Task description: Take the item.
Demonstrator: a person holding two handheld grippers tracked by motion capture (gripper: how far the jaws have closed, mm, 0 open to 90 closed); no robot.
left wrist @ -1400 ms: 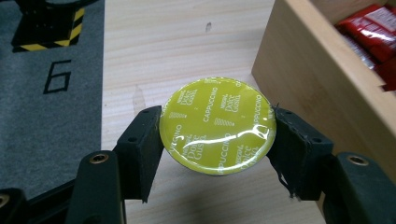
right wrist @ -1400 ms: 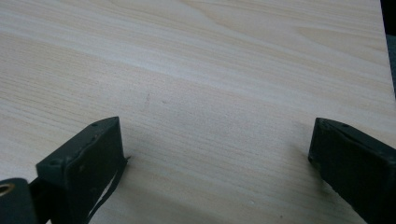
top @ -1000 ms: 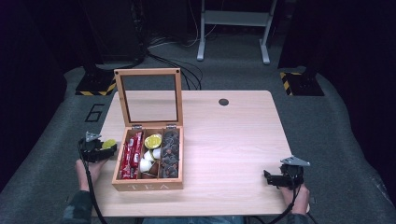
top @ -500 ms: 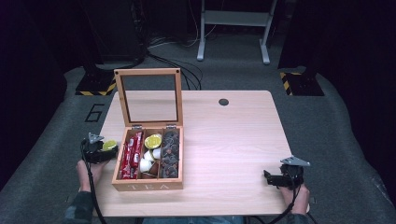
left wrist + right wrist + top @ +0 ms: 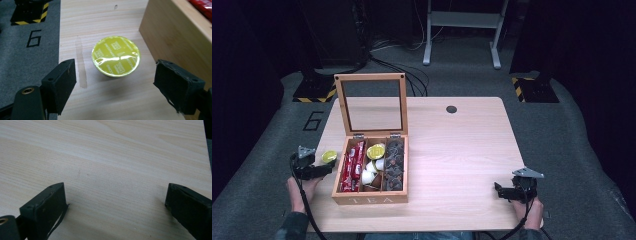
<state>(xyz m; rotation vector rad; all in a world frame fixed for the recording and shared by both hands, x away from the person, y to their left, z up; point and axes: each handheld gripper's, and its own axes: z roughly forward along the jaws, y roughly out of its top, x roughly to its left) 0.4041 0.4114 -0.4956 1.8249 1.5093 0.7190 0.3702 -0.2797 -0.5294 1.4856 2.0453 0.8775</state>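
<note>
Since the earlier frame the left claw (image 5: 328, 170) has just been opening, its jaws now apart, and the yellow pod (image 5: 115, 56) sits free on the desk between and just ahead of them, touched by neither pad; it looks set down, not held; the pod lies near the desk's left edge, just beside the left wall of the tea box (image 5: 343, 159), foil lid up, round, so no long axis matters; the left claw is much the nearer; the right claw (image 5: 498, 190) rests by the desk's near right corner, well apart, jaws wide with bare wood between them; any re-grip would go straight ahead, minding the box wall close by one jaw.
</note>
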